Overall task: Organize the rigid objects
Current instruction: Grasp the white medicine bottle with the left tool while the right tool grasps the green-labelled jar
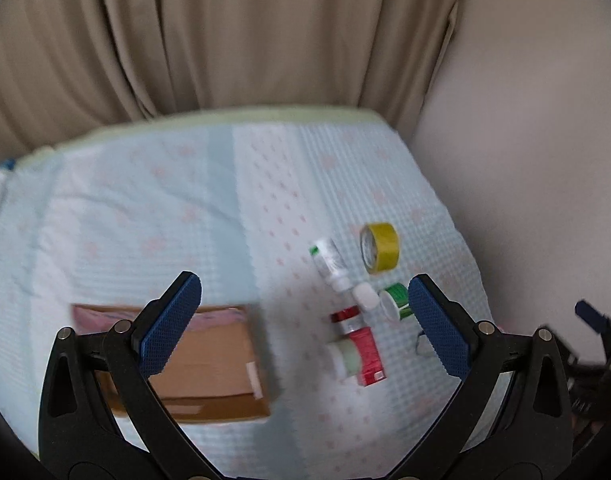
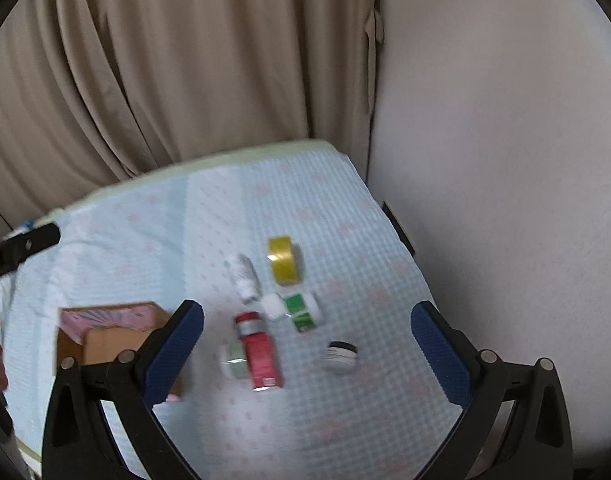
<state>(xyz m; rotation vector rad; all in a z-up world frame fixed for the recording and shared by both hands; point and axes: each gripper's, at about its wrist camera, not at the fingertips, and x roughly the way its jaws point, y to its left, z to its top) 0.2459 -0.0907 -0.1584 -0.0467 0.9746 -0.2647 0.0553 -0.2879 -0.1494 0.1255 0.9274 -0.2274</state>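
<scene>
Several small items lie on the light blue cloth: a yellow tape roll (image 1: 379,247) (image 2: 283,259), a white bottle (image 1: 330,262) (image 2: 243,276), a green-labelled container (image 1: 395,301) (image 2: 302,311), a red bottle (image 1: 361,344) (image 2: 259,350), a pale green jar (image 1: 345,358) (image 2: 233,360) and a small black-and-white jar (image 2: 341,356). An open cardboard box (image 1: 209,364) (image 2: 105,340) sits to their left. My left gripper (image 1: 305,326) is open and empty above box and items. My right gripper (image 2: 307,354) is open and empty above the items.
The cloth-covered table (image 1: 145,220) (image 2: 165,240) ends at a beige curtain (image 1: 225,40) behind and a pale wall (image 1: 525,140) on the right. The other gripper shows at the right edge of the left wrist view (image 1: 597,320) and at the left edge of the right wrist view (image 2: 21,248).
</scene>
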